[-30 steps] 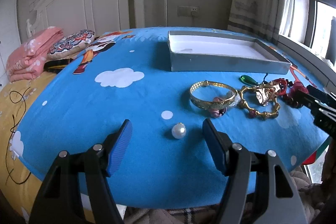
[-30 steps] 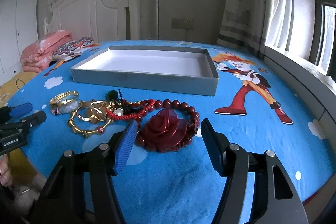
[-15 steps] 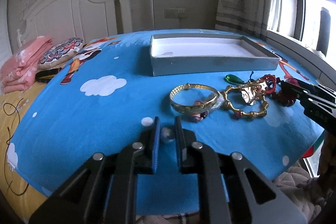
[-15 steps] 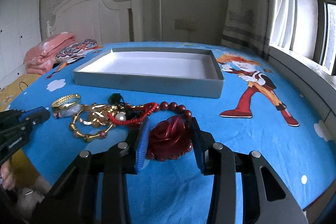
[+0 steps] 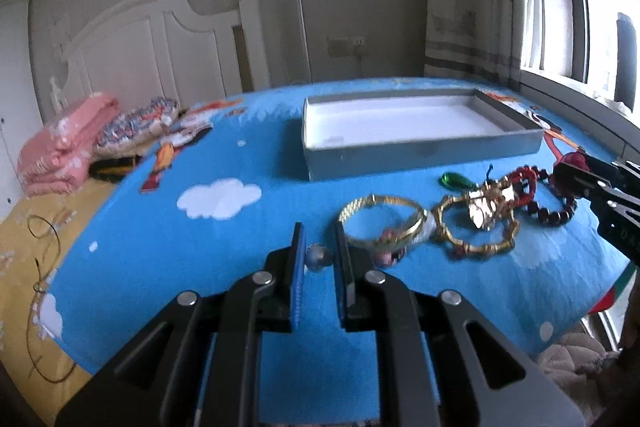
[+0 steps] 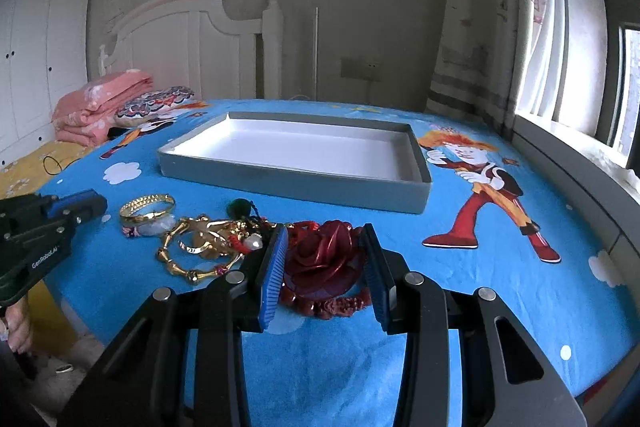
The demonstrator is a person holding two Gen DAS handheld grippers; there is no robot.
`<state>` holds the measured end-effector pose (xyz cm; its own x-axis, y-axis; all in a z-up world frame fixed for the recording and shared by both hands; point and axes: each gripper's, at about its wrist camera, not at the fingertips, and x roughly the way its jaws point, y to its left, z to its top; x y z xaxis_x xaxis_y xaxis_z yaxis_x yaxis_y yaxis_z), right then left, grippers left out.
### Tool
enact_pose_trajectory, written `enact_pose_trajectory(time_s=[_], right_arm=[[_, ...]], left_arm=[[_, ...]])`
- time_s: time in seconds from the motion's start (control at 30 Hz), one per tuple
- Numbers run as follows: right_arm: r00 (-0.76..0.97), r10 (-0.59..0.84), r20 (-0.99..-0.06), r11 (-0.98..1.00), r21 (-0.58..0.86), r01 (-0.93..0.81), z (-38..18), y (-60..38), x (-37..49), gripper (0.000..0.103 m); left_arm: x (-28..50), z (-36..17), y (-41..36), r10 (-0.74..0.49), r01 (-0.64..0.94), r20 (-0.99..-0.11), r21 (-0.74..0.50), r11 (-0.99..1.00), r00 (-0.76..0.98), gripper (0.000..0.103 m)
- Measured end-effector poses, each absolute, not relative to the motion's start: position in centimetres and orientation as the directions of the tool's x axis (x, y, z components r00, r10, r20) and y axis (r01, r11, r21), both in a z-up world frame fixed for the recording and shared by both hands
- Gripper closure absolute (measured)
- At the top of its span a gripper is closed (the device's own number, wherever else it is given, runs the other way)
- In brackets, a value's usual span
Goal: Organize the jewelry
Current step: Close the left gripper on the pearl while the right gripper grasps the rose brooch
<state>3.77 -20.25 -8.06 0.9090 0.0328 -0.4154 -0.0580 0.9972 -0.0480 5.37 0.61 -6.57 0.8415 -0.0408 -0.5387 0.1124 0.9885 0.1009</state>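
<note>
Two tongs clenched, left tongs (image 5: 319,254) on pearl (image 5: 316,258), right tongs (image 6: 325,253) on red rose pendant (image 6: 326,259)

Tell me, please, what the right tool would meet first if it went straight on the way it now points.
Holding the red rose pendant, the right tool would probably meet the near wall of the grey tray first; depth is hard to judge, and it might clear the rim.

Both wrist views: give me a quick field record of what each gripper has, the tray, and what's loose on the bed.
left gripper: shut on pearl
right gripper: shut on red rose pendant
grey tray: nothing visible inside
loose on blue sheet: gold bangle, gold bamboo-link bracelet, green pendant
</note>
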Motion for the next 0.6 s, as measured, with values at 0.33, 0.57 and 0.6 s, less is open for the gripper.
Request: enact_pose_trajectory(time_s=[0.33,0.57,0.6], right_arm=[[0.909,0.016,-0.416,0.999,-0.03,-0.031,-7.1,-19.6,5.4,0.065],[0.914,0.017,-0.406,0.999,-0.023,-0.029,-6.4,-19.0,6.4,0.065],[0.914,0.016,-0.405,0.999,-0.022,-0.028,-6.4,-19.0,6.5,0.065]], left_arm=[[7.3,-5.5,-2.0,-0.048,0.112,-0.528,0.09,0.99,0.848,0.09],[8.5,-5.0,-3.6,-0.048,0.116,-0.522,0.098,0.988,0.852,0.09],[8.6,-4.9,-3.8,-0.048,0.117,-0.519,0.101,0.988,0.853,0.09]])
